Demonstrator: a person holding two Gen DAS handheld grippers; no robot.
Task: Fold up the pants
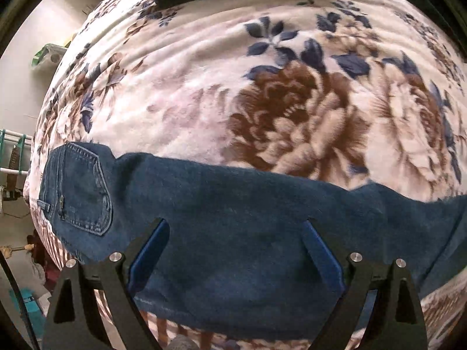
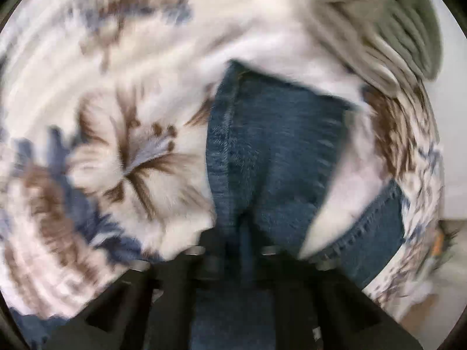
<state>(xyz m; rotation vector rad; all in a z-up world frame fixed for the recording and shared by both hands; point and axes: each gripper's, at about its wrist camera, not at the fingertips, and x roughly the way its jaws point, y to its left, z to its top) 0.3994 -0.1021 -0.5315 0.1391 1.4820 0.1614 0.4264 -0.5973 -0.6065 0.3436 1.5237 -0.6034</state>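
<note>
jeans on floral blanket, white wall

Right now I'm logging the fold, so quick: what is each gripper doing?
Left gripper: open, fingers spread above the jeans, holding nothing.
Right gripper: shut on the jeans, denim pinched between its fingers; the view is blurred.

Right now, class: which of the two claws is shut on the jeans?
The right claw: its fingers pinch the blue jeans. The left claw hangs wide open above the denim.
</note>
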